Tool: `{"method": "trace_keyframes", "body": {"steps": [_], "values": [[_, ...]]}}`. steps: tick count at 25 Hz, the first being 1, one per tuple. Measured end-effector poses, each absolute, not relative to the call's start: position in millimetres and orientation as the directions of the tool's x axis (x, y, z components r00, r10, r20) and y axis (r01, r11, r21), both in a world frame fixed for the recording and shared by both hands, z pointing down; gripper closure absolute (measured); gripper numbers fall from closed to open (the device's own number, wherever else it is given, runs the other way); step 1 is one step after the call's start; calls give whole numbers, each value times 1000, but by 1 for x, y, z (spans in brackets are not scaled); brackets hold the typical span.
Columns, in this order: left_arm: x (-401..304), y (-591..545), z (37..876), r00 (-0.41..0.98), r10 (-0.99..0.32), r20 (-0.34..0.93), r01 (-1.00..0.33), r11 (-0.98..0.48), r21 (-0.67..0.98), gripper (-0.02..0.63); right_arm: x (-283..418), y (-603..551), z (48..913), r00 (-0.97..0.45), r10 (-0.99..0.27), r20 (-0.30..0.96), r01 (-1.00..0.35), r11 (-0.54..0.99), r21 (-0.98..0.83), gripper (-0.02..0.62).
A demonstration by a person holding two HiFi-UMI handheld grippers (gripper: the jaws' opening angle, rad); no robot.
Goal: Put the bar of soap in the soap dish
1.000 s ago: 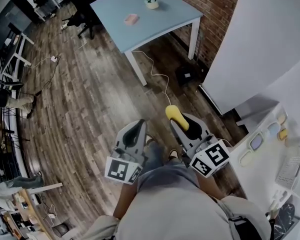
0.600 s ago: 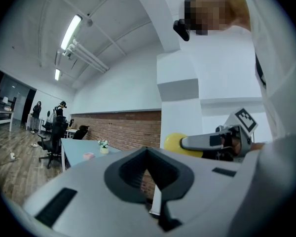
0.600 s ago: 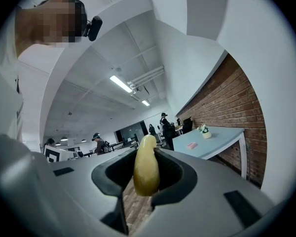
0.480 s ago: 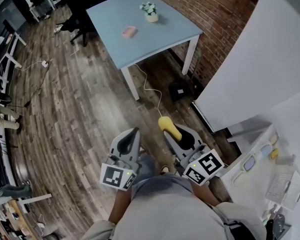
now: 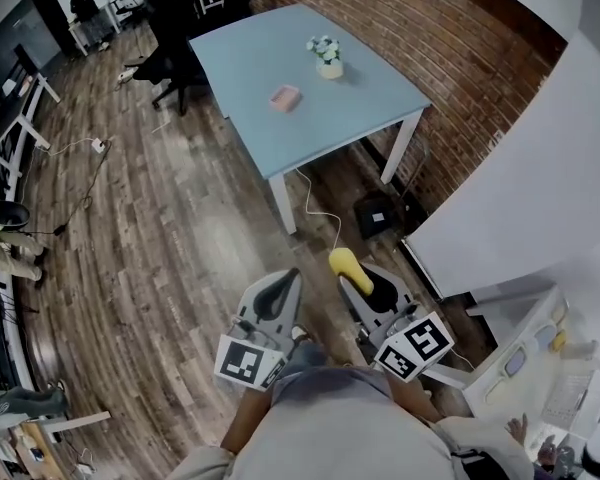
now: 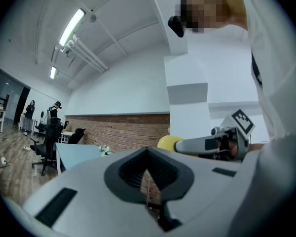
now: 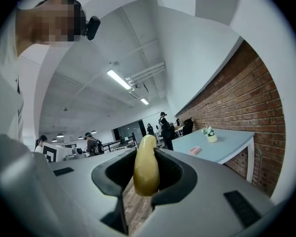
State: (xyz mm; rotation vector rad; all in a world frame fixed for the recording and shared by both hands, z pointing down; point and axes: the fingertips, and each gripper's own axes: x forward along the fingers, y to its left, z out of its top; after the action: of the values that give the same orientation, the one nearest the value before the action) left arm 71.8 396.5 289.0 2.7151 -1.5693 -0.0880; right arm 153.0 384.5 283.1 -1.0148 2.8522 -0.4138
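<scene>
The wooden plank floor (image 5: 150,218) fills most of the head view, and a red brick wall (image 5: 430,38) runs along its upper right. A light blue tabletop (image 5: 245,58) on white legs stands against that wall, well apart from the person, whose grey-clad lap shows at the bottom edge. A white counter (image 5: 580,358) sits at the lower right. A white cable (image 5: 315,208) trails over the floor from under the tabletop.

Both tools are held side by side above the floor, short of the tabletop. The left tool (image 5: 283,281) has its jaws pressed together with nothing between them. The right tool (image 5: 358,278) pinches the yellow bar of soap (image 7: 146,166) on edge, its rounded end sticking out past the jaw tips.

On the tabletop lie a pink soap dish (image 5: 284,97) and, near it toward the wall, a small white pot of flowers (image 5: 328,58).
</scene>
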Motion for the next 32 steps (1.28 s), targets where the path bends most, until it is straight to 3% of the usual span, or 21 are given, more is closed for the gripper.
{"method": "trace_keyframes", "body": {"steps": [8,32], "values": [[24,379,286,509,-858,-67,-859,-512,28,603,102,360,278,-761,-649,3,-627,734,-260,479],[-8,318,291,520,-852,-53,-850,-523,61,603,61,303,282,-762,-647,24,-632,735,-245,479]]}}
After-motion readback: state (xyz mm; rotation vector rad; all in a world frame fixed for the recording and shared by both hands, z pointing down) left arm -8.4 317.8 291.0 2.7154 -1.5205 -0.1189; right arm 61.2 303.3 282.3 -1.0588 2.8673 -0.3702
